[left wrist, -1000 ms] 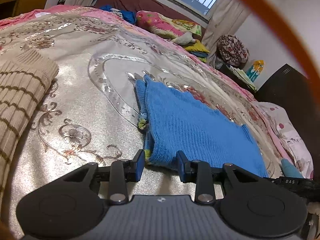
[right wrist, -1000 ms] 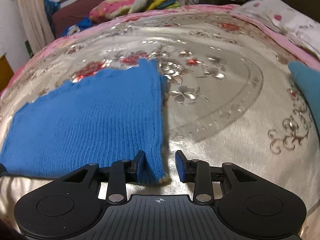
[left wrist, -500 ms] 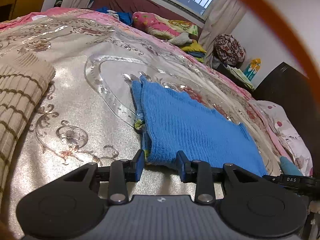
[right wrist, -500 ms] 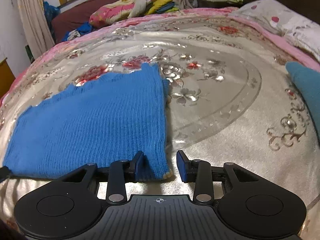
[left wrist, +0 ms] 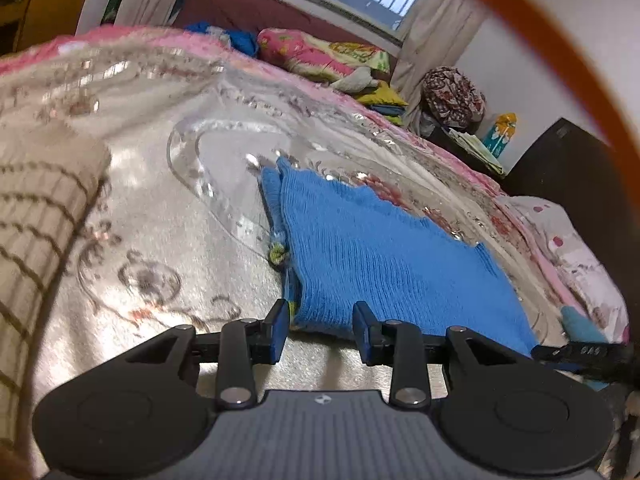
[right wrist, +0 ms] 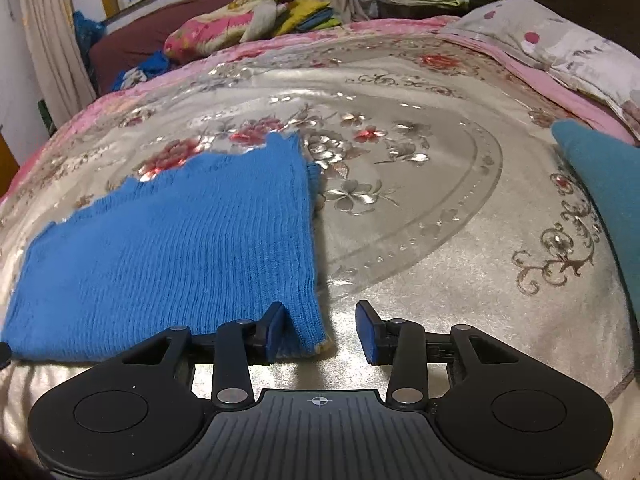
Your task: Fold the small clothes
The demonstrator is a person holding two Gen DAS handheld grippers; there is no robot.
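Observation:
A blue knit garment [left wrist: 380, 256] lies folded flat on the bed, with a yellow-green trim showing at its left edge. My left gripper [left wrist: 320, 322] stands at its near left corner. Its jaws are apart and the hem lies between them unpressed. In the right wrist view the same blue garment [right wrist: 180, 248] spreads to the left. My right gripper [right wrist: 320, 326] is at its near right corner and its jaws are opening. The corner lies between them, close to the left finger [right wrist: 276, 326] and well clear of the right one.
A shiny floral bedspread [right wrist: 440, 240] covers the bed. A beige striped knit [left wrist: 36, 216] lies at the left, a teal garment [right wrist: 604, 184] at the right. A pillow [right wrist: 560, 40] rests at the far right, and piled bedding [left wrist: 320, 56] sits under the window.
The right gripper's jaws have spread a little wider around the garment's corner. The left gripper and the blue garment stay as they were.

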